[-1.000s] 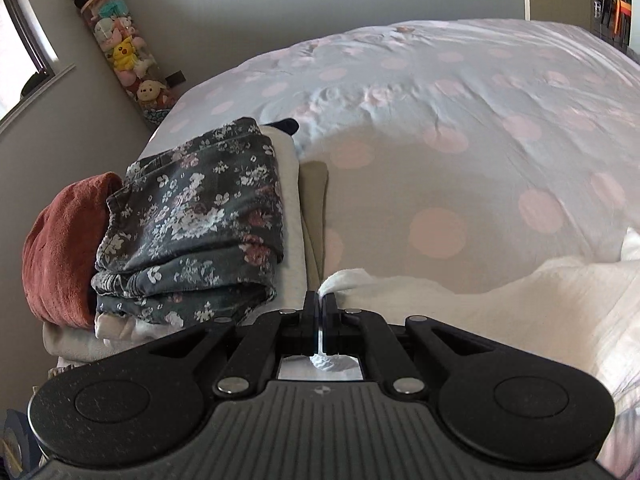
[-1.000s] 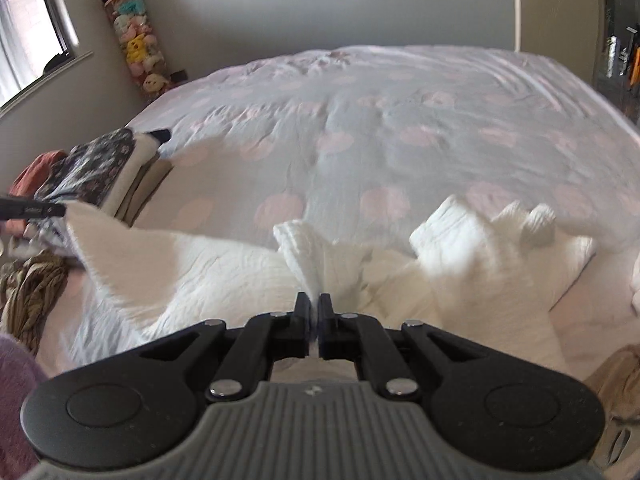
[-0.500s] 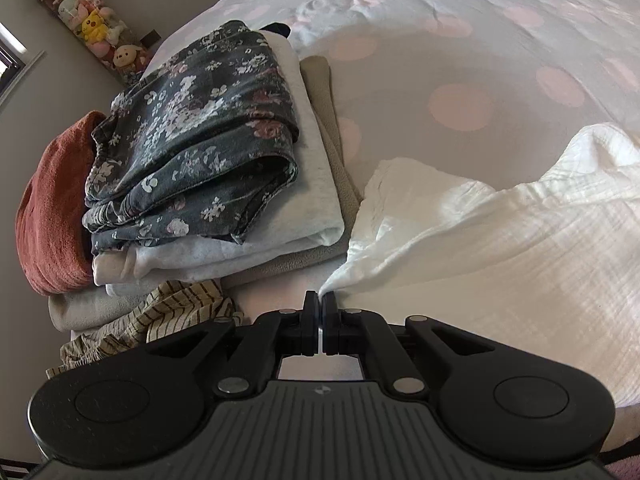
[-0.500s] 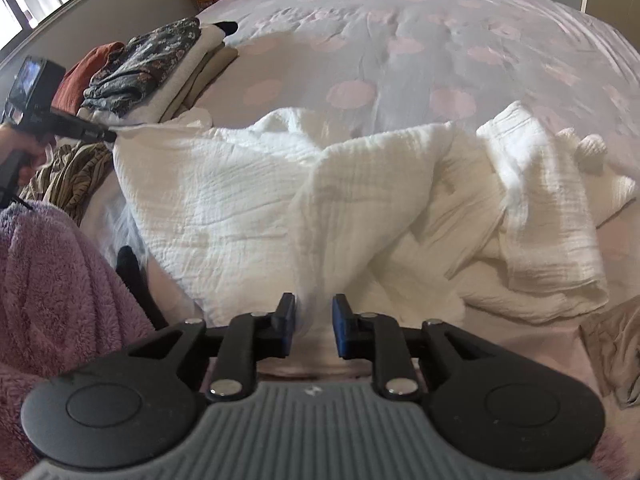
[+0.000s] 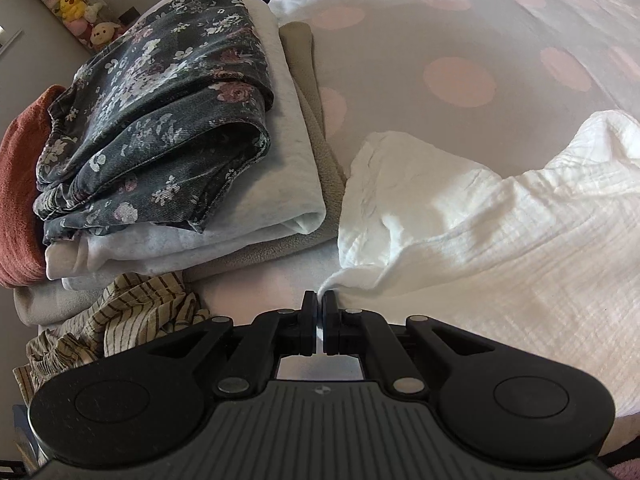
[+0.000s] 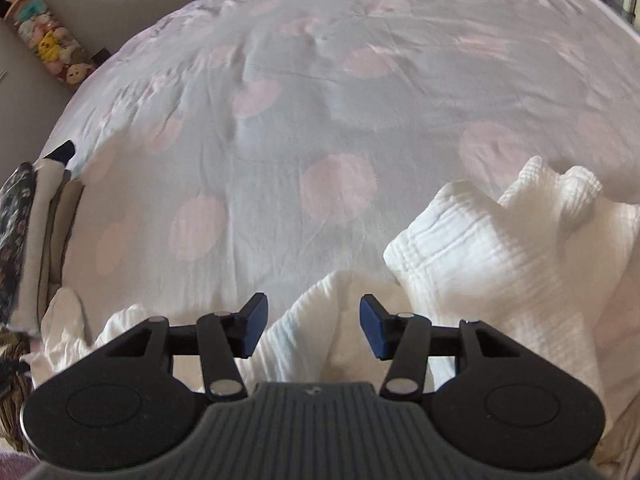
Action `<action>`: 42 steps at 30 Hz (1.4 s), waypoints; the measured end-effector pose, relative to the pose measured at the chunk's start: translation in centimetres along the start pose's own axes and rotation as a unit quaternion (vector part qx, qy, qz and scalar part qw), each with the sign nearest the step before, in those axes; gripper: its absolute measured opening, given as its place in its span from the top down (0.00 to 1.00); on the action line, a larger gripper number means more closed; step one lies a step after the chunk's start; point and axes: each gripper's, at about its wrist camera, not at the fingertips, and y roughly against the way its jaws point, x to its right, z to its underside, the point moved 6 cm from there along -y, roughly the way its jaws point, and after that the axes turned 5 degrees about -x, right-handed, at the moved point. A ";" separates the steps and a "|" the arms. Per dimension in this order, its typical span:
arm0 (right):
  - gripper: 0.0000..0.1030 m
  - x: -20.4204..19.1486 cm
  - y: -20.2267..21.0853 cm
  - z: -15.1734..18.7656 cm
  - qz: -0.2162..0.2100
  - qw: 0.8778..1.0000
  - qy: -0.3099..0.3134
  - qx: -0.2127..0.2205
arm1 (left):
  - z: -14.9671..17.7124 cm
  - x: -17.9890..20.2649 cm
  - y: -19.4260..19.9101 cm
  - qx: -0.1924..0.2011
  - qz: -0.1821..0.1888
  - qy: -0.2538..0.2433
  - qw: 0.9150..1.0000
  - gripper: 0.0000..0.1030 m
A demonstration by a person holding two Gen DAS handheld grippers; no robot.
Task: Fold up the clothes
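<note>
A white crinkled garment (image 5: pixel 500 232) lies rumpled on the bed. My left gripper (image 5: pixel 319 300) is shut on a corner of it, low over the bed near the front edge. In the right wrist view the same white garment (image 6: pixel 492 256) lies bunched at the lower right. My right gripper (image 6: pixel 313 320) is open and empty, its jaws wide apart just above a ridge of the white cloth.
A stack of folded clothes stands left: a dark floral piece (image 5: pixel 160 120) on a pale grey one (image 5: pixel 280 184), a rust-red one (image 5: pixel 16 184) beside it. A striped cloth (image 5: pixel 120 320) lies crumpled in front. The polka-dot bedspread (image 6: pixel 320 120) stretches beyond. Plush toys (image 6: pixel 52 48) hang at the wall.
My right gripper let go of the white garment, opened wide, and tilted up toward the bed. My left gripper dropped lower with the corner still held.
</note>
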 end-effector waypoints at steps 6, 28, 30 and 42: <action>0.90 -0.7 -3.2 -0.5 0.016 1.000 0.013 -0.020 | -0.6 0.9 -0.3 0.007 -0.004 -0.033 0.999 0.99; 0.93 8.2 20.7 9.6 0.065 0.984 0.009 0.164 | -1.0 -0.1 9.0 0.109 -0.044 -0.031 0.993 1.00; 0.93 9.6 18.6 12.6 0.074 0.988 -0.006 0.133 | -0.4 0.8 9.0 0.108 -0.026 -0.046 0.993 1.00; 0.75 13.6 18.3 16.9 0.100 0.988 -0.034 0.109 | -1.9 7.0 9.9 0.140 -0.003 -0.167 0.976 0.74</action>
